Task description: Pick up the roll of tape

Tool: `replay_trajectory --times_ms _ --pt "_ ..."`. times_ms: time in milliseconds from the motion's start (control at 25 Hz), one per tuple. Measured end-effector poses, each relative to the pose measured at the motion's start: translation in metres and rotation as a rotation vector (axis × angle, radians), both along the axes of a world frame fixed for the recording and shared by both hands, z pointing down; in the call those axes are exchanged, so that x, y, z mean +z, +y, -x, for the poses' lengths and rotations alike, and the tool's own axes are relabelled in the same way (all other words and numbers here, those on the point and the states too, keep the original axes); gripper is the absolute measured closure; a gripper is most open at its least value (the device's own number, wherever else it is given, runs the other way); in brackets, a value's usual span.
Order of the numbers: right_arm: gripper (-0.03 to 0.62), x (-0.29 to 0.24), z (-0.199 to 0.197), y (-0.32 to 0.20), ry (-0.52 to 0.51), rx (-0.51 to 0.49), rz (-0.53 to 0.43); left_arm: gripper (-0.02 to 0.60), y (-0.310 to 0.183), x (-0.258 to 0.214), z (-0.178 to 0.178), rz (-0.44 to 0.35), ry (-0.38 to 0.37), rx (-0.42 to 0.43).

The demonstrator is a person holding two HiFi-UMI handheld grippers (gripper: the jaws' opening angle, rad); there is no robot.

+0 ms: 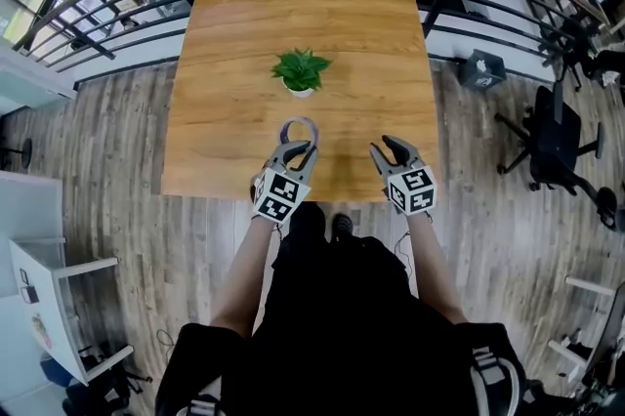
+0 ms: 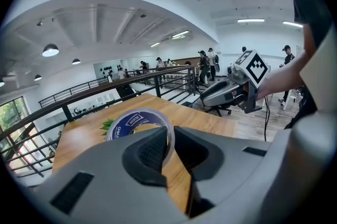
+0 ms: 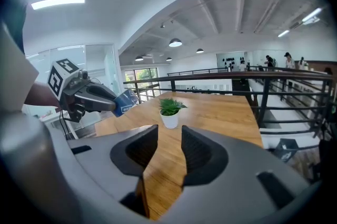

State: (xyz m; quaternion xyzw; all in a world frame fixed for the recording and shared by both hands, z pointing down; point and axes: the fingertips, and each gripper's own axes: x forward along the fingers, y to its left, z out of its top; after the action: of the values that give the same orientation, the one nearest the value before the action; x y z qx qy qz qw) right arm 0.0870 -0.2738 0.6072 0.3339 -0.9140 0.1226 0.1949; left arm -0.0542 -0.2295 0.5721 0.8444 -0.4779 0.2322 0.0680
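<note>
Of the two tools, the left tool (image 1: 300, 143) is clamped on the rim of the tape (image 1: 299, 119). The tape is held upright, apparently clear of the surface (image 1: 342, 33), near its front edge and short of the plant (image 1: 301, 70). The right tool (image 1: 390, 150) is kept spread and empty alongside. The pick-up is judged all but done; only a steady hold is left.

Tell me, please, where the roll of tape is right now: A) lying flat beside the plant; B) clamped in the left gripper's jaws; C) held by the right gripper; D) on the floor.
B: the left gripper is shut on the wall of the roll of tape, while the right gripper stands open and empty.
</note>
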Motion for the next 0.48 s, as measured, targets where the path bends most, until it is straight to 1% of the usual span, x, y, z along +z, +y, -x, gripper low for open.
replay_trajectory --times_ms 200,480 --pt "0.444 -0.004 0.006 0.005 0.031 -0.037 -0.028 0.525 0.007 -0.014 -0.003 -0.027 0.002 -0.009" --pt "0.442 -0.009 0.012 0.009 0.023 -0.069 -0.048 0.525 0.016 -0.019 -0.003 -0.046 -0.002 -0.033"
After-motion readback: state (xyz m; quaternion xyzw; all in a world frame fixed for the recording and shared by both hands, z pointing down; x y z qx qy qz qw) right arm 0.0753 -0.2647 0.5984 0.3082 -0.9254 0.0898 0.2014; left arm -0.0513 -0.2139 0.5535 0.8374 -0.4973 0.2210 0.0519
